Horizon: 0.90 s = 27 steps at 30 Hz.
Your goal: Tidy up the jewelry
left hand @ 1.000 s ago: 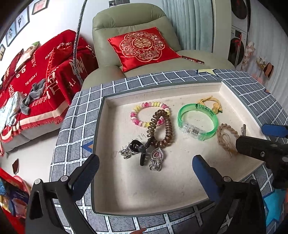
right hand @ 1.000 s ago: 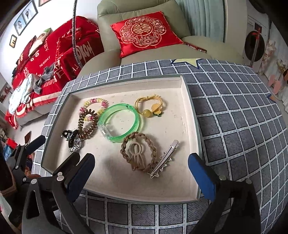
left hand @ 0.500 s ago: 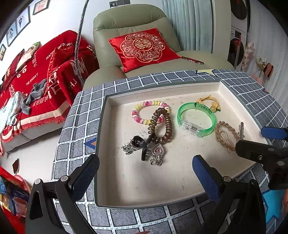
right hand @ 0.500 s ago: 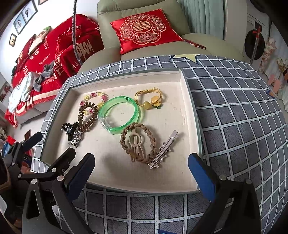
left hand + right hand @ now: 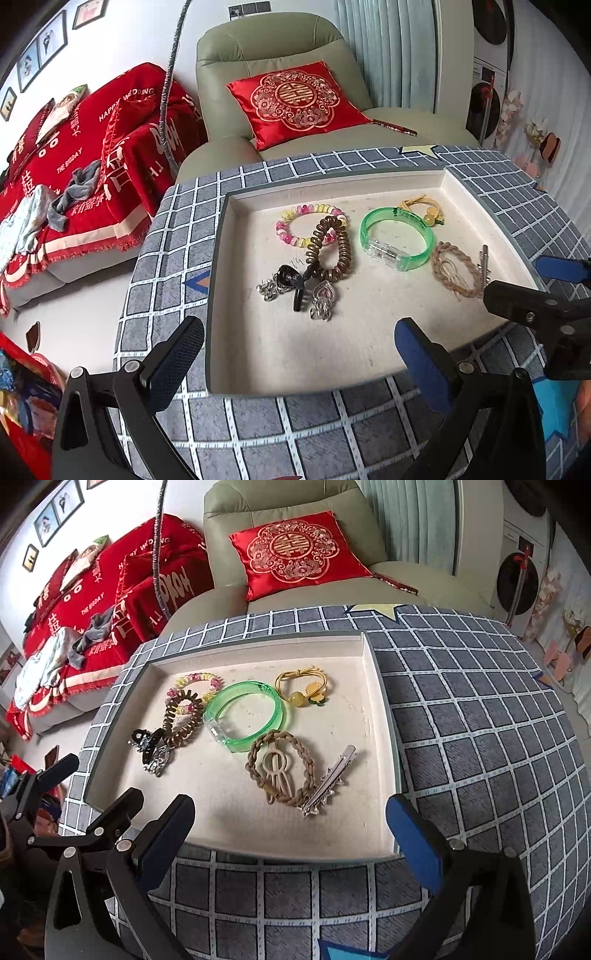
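Shallow cream tray (image 5: pixel 380 709) on a grey grid-patterned cloth (image 5: pixel 480 720); green armchair with a red embroidered cushion (image 5: pixel 295 550) beyond its far edge.

Contents, left to right: black claw clip (image 5: pixel 146 740) with silver charm pieces (image 5: pixel 321 301) touching it, at the left; brown spiral hair tie (image 5: pixel 183 718) lying over the pink-and-yellow bead bracelet (image 5: pixel 195 681); clear green bangle (image 5: pixel 245 716) in the middle; yellow elastic with bead (image 5: pixel 301 686) at the far side; braided tan hair tie (image 5: pixel 280 771) with a beige clip inside it, nearer; silver toothed hair clip (image 5: pixel 328 781) just beside it on the right.

Left gripper (image 5: pixel 299 363): fingers spread wide, holding nothing, hovering at the near left edge; right gripper (image 5: pixel 290 840): likewise spread wide and empty, at the near right edge.
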Motion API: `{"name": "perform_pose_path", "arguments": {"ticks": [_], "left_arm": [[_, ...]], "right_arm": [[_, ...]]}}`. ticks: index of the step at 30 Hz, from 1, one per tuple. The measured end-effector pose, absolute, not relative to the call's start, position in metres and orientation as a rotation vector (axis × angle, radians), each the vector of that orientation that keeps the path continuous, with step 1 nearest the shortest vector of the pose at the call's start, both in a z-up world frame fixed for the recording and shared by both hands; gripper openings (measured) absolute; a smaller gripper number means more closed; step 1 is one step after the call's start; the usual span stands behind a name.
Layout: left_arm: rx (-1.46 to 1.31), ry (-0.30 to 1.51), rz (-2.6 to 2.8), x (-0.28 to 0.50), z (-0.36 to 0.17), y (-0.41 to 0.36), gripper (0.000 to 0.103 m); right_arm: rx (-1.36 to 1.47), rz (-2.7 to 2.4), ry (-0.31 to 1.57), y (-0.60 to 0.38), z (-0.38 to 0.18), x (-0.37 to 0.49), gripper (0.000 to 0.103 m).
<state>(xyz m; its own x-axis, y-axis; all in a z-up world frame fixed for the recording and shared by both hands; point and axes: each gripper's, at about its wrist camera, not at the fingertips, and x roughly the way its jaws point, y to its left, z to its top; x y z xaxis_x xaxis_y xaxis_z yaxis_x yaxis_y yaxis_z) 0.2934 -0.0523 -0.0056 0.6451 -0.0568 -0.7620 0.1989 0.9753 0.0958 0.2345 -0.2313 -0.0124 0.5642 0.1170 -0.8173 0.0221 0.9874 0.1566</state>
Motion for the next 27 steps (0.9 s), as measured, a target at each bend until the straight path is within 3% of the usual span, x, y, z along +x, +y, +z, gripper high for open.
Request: {"name": "perform_pose_path", "arguments": {"ticks": [15, 27], "left_arm": [[0.113, 0.851, -0.157, 0.243, 0.004, -0.043, 0.103], [0.056, 0.73, -0.076, 0.206, 0.021, -0.029, 0.103]], "right_arm": [[0.146, 0.063, 0.918, -0.225, -0.003, 0.187, 0.103], [0.083, 0.037, 0.769, -0.212, 0.019, 0.149, 0.103]]}}
